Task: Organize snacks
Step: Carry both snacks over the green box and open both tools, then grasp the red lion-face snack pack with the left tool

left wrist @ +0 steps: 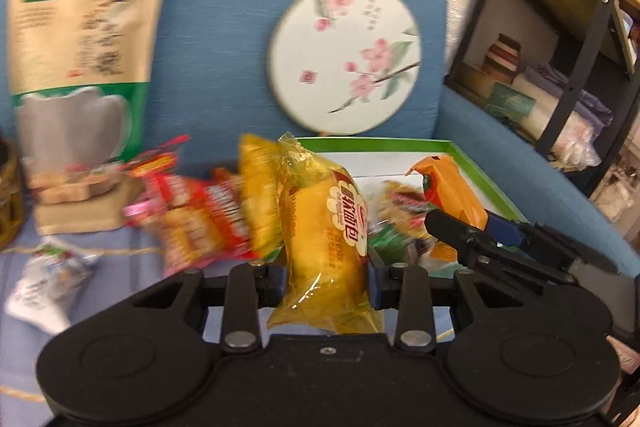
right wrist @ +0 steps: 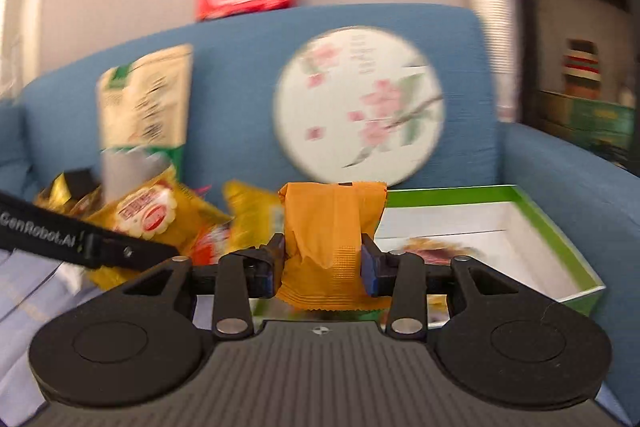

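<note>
From the left wrist camera, we see our left gripper point(left wrist: 326, 281) clamped on a yellow bread packet point(left wrist: 326, 239), which stands upright between the 2 pads, lifted clear of the blue sofa point(left wrist: 240, 27). Behind it lies a blurred heap of red and yellow snack packs point(left wrist: 204, 215), with a tall tan pouch point(left wrist: 84, 39) leaning on the backrest and a round floral fan point(left wrist: 344, 55) beside it. To the right, the right gripper point(left wrist: 442, 223) carries an orange packet point(left wrist: 450, 183) over the green-rimmed box point(left wrist: 486, 179), where a few snacks already lie. From the right wrist camera, we see our right gripper point(right wrist: 323, 259) closed on that orange packet point(right wrist: 332, 231), pinched upright between both pads, just left of the box point(right wrist: 560, 227). The left gripper's black finger point(right wrist: 88, 239) crosses at left, in front of a yellow packet point(right wrist: 160, 215).
</note>
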{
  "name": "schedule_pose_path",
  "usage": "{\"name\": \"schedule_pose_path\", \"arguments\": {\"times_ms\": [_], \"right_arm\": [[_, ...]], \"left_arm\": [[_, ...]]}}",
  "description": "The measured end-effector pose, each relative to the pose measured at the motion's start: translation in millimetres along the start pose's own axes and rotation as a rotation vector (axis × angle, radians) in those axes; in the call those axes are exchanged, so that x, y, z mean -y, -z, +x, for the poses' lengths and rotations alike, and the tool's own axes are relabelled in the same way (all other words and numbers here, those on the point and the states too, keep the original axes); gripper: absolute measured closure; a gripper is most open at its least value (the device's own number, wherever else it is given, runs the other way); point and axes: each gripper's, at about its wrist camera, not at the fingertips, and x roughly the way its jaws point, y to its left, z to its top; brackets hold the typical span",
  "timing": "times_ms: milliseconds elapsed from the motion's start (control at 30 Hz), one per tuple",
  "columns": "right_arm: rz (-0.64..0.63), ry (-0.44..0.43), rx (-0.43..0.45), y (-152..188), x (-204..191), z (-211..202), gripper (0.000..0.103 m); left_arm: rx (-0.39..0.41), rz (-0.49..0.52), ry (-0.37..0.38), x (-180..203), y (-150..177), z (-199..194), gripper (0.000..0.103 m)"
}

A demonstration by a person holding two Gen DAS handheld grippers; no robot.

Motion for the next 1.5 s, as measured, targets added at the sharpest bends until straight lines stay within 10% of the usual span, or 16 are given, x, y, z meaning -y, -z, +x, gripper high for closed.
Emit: {"name": "schedule_pose_path", "arguments": {"times_ms": [400,433,467,500,700,1033,1500], "right_arm": [[0.122,0.159,0.001,11,44,22,0.034],[0.116,0.154,0.002,13,44,22,0.032],[0.112,0.148,-0.009,15,44,26,0.023],[0.11,0.144,-0.045,17,44,31,0.0],[0.073,0.146,-0.004,9,32,18,0.0],[-0.008,-0.193,-0.044,23,-33,-9,0.0],[-0.17,-0.299,-0.131,48,-77,-3,0.0]], "left_arm": [[-0.004,0.033,0.01,35,-22,81,0.051],[-0.001,0.04,0.012,35,-21,84,0.042],[0.007,0.051,0.011,36,-20,88,0.006],[0.016,0.057,-0.008,36,-19,89,0.0],[0.099,0.043,-0.048,23,-9,55,0.0],[0.118,-0.066,-0.169,-35,42,-12,0.0],[0.073,-0.257,-0.222,-92,2,28,0.0]]}}
